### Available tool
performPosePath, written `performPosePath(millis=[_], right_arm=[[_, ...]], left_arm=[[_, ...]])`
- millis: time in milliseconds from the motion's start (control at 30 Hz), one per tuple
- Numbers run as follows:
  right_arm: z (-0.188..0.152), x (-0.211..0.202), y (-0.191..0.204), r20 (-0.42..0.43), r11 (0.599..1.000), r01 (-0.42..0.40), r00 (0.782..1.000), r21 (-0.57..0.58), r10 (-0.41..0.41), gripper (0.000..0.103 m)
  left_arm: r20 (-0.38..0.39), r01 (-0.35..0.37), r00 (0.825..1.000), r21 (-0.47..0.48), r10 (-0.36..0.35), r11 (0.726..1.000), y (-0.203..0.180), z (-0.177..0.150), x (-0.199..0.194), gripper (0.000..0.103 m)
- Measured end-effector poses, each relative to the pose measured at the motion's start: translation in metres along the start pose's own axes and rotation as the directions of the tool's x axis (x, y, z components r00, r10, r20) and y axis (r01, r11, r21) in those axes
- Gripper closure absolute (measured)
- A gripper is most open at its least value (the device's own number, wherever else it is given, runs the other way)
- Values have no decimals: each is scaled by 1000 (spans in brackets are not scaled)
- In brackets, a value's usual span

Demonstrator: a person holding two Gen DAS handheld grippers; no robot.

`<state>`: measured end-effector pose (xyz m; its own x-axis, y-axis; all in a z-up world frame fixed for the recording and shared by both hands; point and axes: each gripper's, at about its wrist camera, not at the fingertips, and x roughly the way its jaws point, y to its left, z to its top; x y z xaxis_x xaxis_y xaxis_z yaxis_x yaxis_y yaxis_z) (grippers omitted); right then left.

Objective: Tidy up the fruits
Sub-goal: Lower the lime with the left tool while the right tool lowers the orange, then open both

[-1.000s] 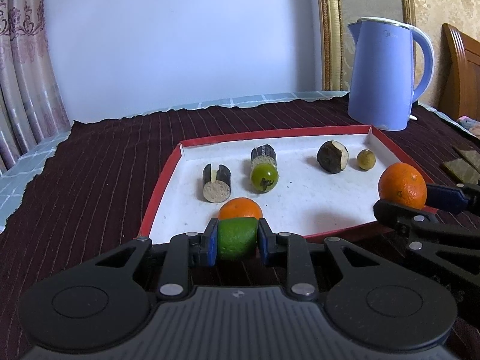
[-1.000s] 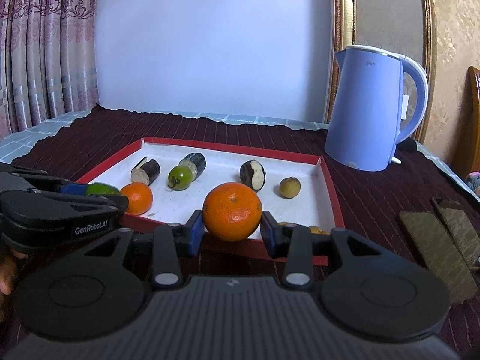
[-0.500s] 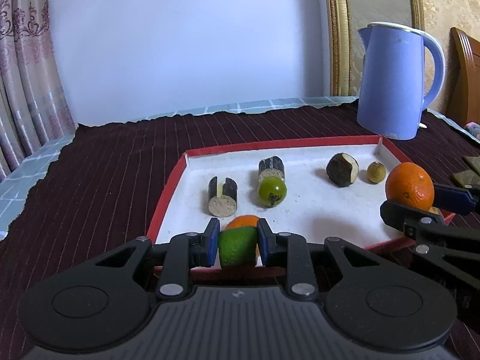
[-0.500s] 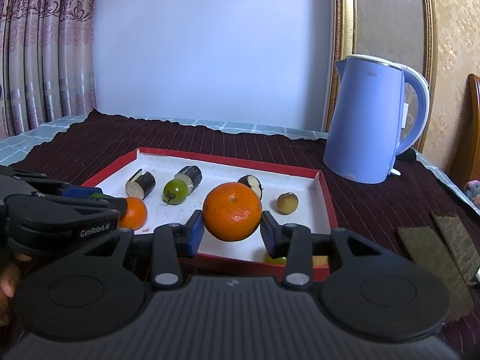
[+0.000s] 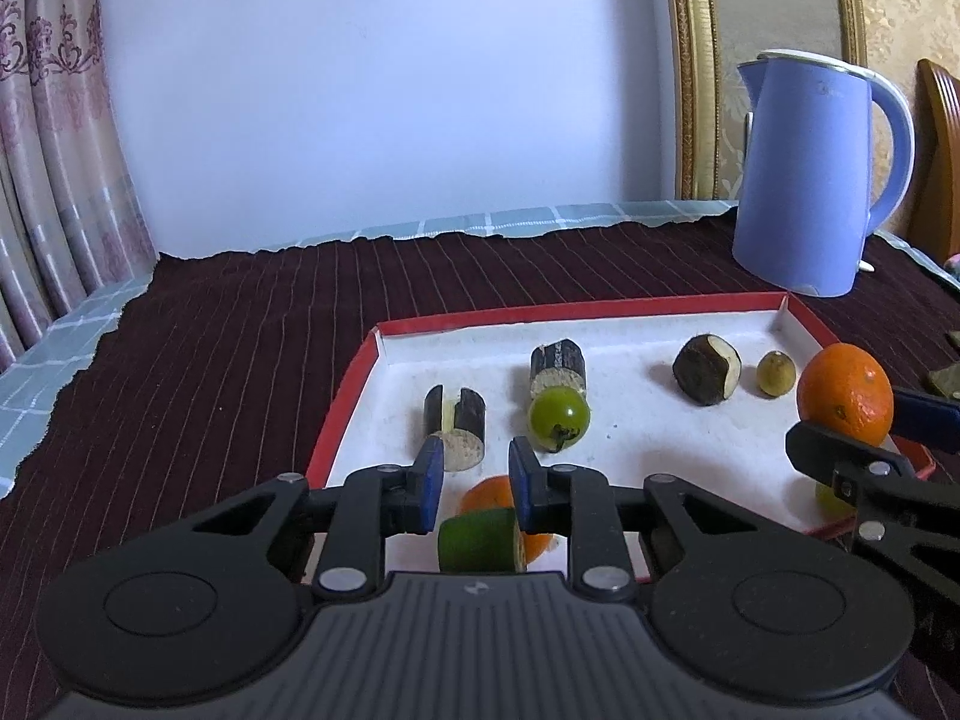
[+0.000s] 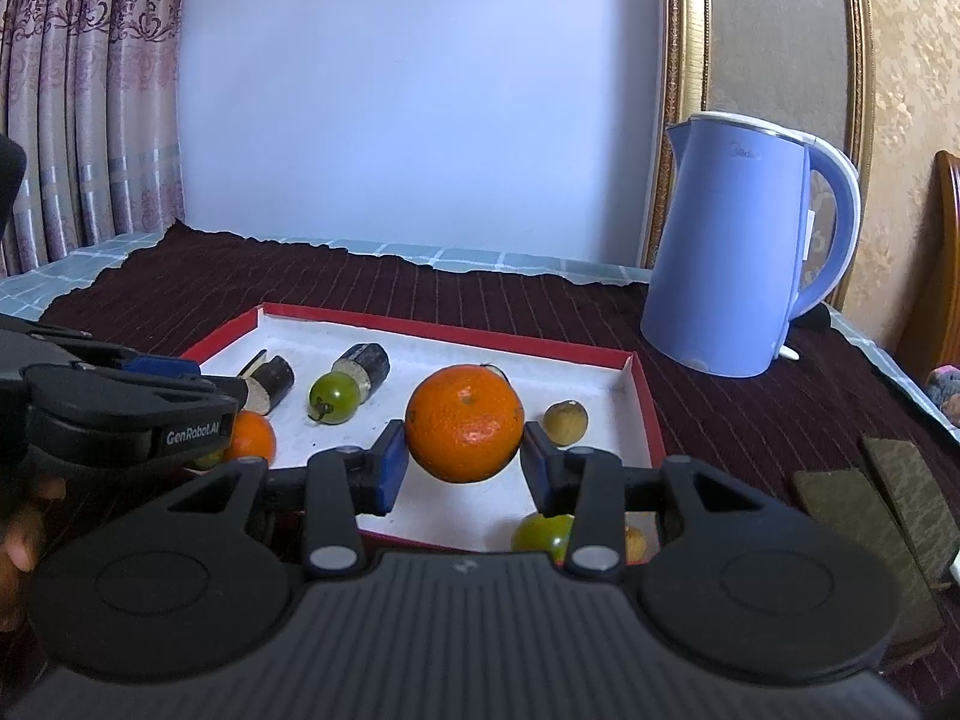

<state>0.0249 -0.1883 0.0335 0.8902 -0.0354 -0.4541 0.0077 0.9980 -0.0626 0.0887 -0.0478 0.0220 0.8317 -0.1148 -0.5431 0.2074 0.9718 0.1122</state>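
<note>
Maroon ribbed tablecloth (image 5: 240, 330), red-rimmed white tray (image 5: 570, 309). Left gripper (image 5: 475, 483) drawn narrow; green cut lime (image 5: 480, 540) sagged at 6 o'clock below its pads, over tray's near edge, grip uncertain. Right gripper (image 6: 463, 459), at 3 o'clock, clamped large round orange (image 6: 465, 423).

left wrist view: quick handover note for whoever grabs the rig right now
Left hand-held gripper: shut on the green fruit, which sits far back between the fingers at the tray's near edge.
Right hand-held gripper: shut on the large orange, held above the tray.
Already in the tray: small orange, green round fruit, dark cut pieces, small brownish fruit.
Left to do: probably set both held fruits down.
</note>
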Motion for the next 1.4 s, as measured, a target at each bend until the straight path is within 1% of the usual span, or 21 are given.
performPosePath(millis=[633,1067,1400], right_arm=[[4,10,-6,-5,1000,15,1000,14,-15,65],[11,18,-11,1,999,25,1000,24,-25,65],[16,30,-15,-6,999,37,999,36,-36,65]], left_arm=[[2,-31,1000,36,31,999,-11,13,14,80],[2,-43,999,39,43,998,-18,17,23,80],[2,-62,998,48,62,997,-21,27,37,80]])
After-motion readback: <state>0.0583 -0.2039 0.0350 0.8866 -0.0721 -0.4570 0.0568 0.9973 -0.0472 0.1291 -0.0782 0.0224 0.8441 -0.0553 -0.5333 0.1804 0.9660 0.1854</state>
